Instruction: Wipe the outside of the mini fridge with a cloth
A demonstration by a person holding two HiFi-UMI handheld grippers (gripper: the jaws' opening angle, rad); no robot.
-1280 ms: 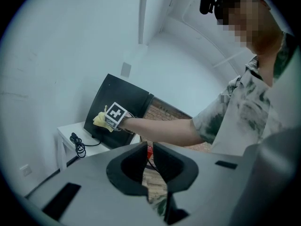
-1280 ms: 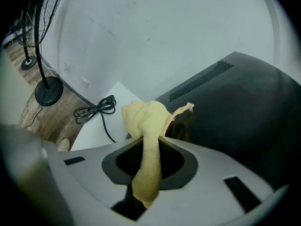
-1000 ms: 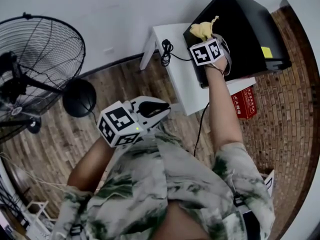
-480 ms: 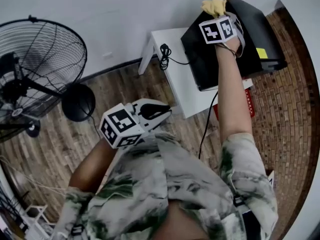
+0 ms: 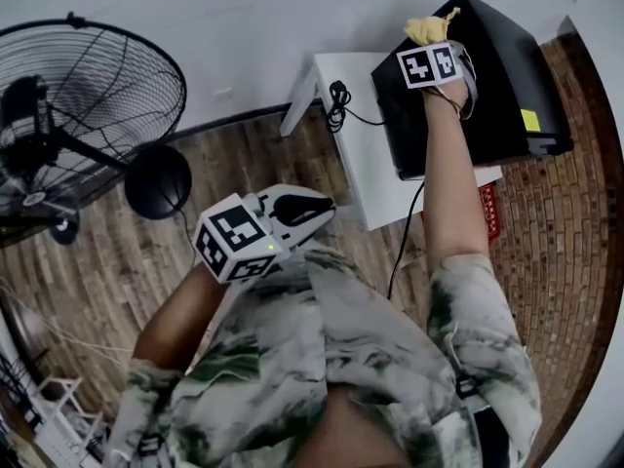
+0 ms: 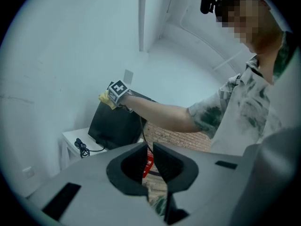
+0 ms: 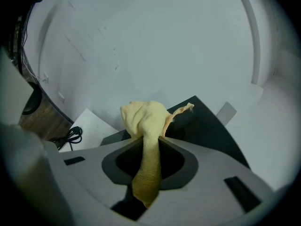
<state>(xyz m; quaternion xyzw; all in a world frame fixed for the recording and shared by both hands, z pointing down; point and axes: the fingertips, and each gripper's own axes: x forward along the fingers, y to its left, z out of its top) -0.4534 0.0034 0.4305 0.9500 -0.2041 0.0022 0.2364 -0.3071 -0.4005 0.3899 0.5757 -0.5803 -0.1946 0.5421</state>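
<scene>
A black mini fridge [image 5: 497,76] stands on a low white table [image 5: 361,154] against the wall. My right gripper [image 5: 430,43] is shut on a yellow cloth [image 5: 429,29], and the bunched cloth rests at the far back-left edge of the fridge's top. In the right gripper view the cloth [image 7: 146,121] runs down between the jaws, with the fridge top [image 7: 211,131] just behind it. My left gripper [image 5: 317,208] hangs at chest height away from the fridge, shut on nothing. The left gripper view shows the fridge [image 6: 113,124] and the cloth [image 6: 104,98] from afar.
A coiled black cable [image 5: 336,100] lies on the table left of the fridge. A large floor fan [image 5: 78,115] with a round base [image 5: 156,185] stands at the left on the wood floor. A red box [image 5: 487,208] sits under the table's right side.
My right gripper slid the cloth from the near left part of the fridge top toward the wall, to the back edge. My left gripper has stayed where it was.
</scene>
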